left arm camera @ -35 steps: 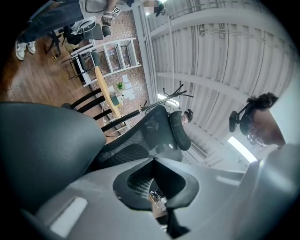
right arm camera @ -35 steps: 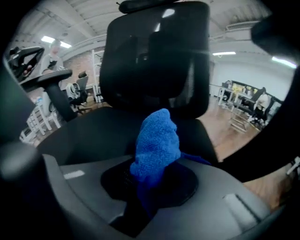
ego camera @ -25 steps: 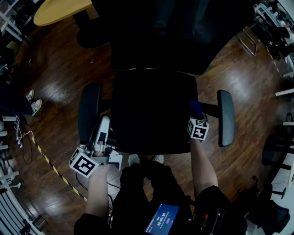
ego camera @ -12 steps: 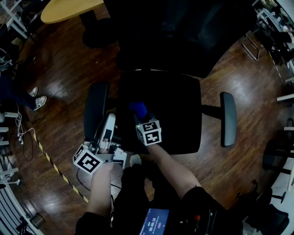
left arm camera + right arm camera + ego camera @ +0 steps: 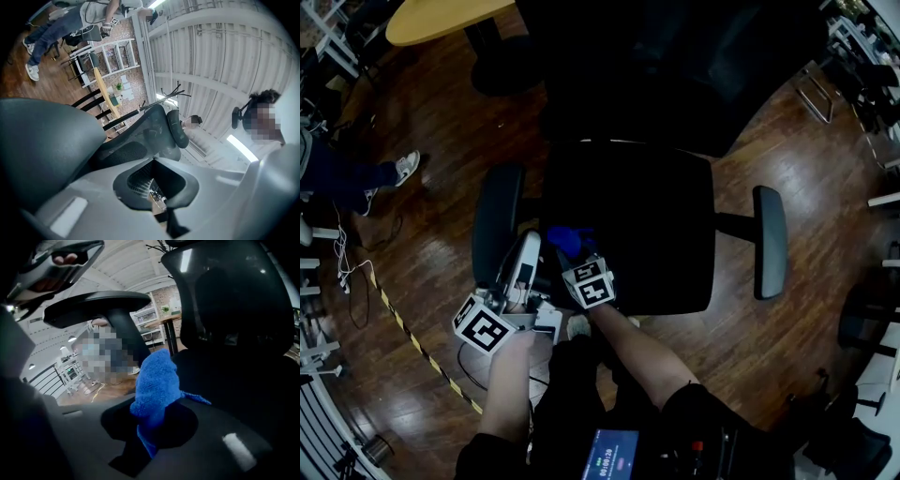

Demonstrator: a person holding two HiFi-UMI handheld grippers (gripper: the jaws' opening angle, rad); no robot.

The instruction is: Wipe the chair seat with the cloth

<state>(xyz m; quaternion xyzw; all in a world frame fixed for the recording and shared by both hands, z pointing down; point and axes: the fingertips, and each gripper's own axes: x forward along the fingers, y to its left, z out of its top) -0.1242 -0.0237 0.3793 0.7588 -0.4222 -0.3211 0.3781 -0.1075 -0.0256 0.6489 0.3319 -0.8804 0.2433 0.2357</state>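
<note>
**Head view.** Your right gripper [image 5: 574, 255] sits over the front-left corner of the chair seat [image 5: 647, 220], clamped on the blue cloth [image 5: 567, 240]. The cloth lies just inside the left armrest [image 5: 495, 234]. From there nearly the whole seat runs away to your right, toward the right armrest [image 5: 769, 242], and forward to the backrest [image 5: 675, 75]. In my judgement the coming stroke can only go that way. Your left gripper [image 5: 527, 246] hangs off the seat, close against the left armrest, and has no part in the wiping. The right gripper is the nearer tool and the only one on the work. The seat is black under dim light, so you cannot read from here where cloth ends and seat begins, or whether they touch.

**Left gripper view.** The left gripper [image 5: 157, 187] has its jaws drawn together with nothing between them. Only chair mesh shows through the notch. The left armrest [image 5: 42, 140] fills the near left of the picture. The seat and the cloth are out of view.

**Right gripper view.** The right gripper [image 5: 149, 430] pinches the cloth [image 5: 157, 385] by its lower end. The cloth stands up in a bunch ahead of the jaws, with a thin tail pointing right toward the seat [image 5: 243, 380]. The left armrest [image 5: 98, 305] rises just behind it to the left. Contact between cloth and seat cannot be confirmed: the seat surface is nearly featureless black.
</note>
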